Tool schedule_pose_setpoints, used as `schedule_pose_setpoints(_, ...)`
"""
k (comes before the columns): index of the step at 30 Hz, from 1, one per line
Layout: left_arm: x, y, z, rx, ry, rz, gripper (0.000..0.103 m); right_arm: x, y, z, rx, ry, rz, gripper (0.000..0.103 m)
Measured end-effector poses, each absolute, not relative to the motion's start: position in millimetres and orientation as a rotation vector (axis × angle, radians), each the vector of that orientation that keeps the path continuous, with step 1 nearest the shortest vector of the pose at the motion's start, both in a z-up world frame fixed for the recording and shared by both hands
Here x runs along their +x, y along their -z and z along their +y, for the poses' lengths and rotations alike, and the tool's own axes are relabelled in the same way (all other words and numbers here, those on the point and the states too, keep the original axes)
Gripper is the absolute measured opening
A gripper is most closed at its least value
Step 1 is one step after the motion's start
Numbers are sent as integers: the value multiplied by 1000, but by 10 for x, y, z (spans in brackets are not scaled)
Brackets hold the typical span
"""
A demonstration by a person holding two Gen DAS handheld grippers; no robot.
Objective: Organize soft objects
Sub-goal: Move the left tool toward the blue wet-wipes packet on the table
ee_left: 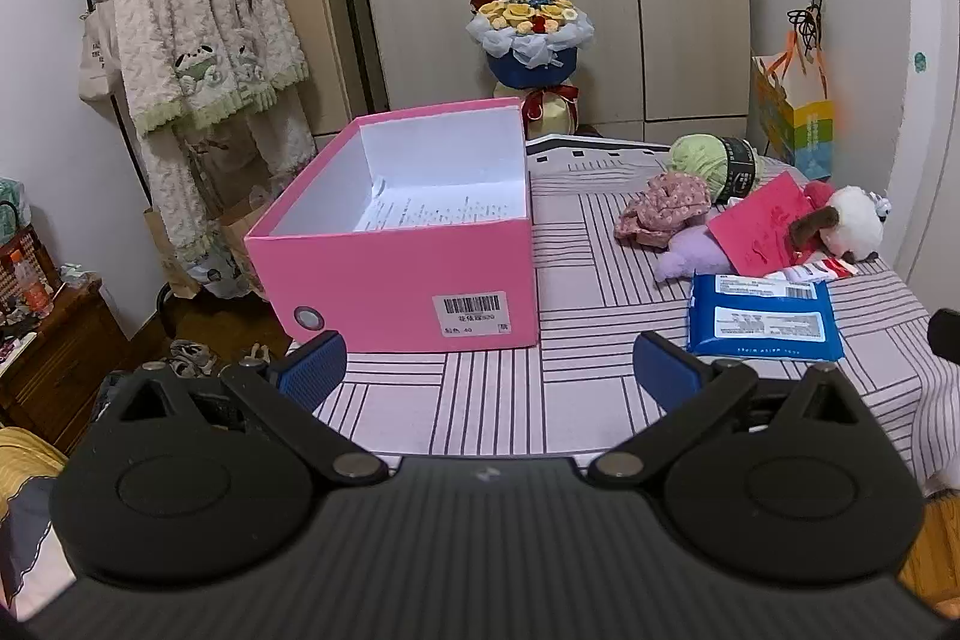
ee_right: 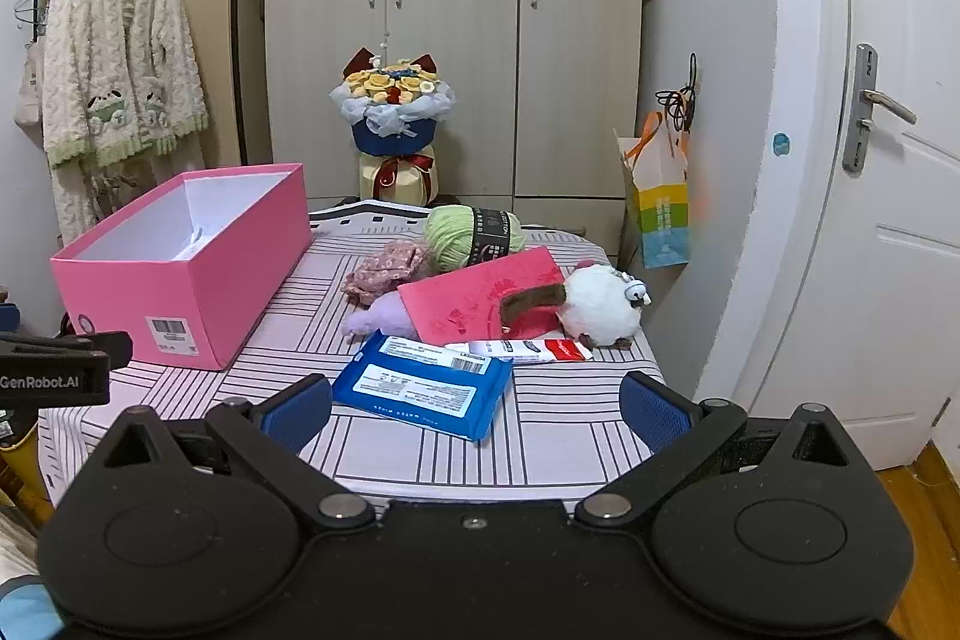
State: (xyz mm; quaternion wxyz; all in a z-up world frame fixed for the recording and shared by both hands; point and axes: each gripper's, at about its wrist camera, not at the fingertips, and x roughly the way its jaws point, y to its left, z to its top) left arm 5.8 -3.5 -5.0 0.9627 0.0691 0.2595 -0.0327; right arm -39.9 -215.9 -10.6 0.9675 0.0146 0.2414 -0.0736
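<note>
left gripper (ee_left: pixel 489 367): jaws wide apart, empty | right gripper (ee_right: pixel 477 409): jaws wide apart, empty

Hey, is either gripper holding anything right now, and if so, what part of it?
Nothing is held. The left gripper and right gripper are both open above the bed.

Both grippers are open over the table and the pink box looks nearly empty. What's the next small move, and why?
Probably ease the right gripper forward over the blue pack toward the white plush toy. Its jaws are open and empty, the toy lies on top of the pile, and the pink box sits open to its left.
</note>
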Motion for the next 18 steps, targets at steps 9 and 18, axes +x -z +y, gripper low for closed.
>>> schedule_pose_setpoints(9, 40, 45, -20, 136, 75, 531, 103, -463, 75, -2169, 30, 154, 469, 103)
schedule_pose_setpoints(18, 64, 87, -24, 122, 92, 557, 103, -497, 92, -2178, 31, 154, 464, 103)
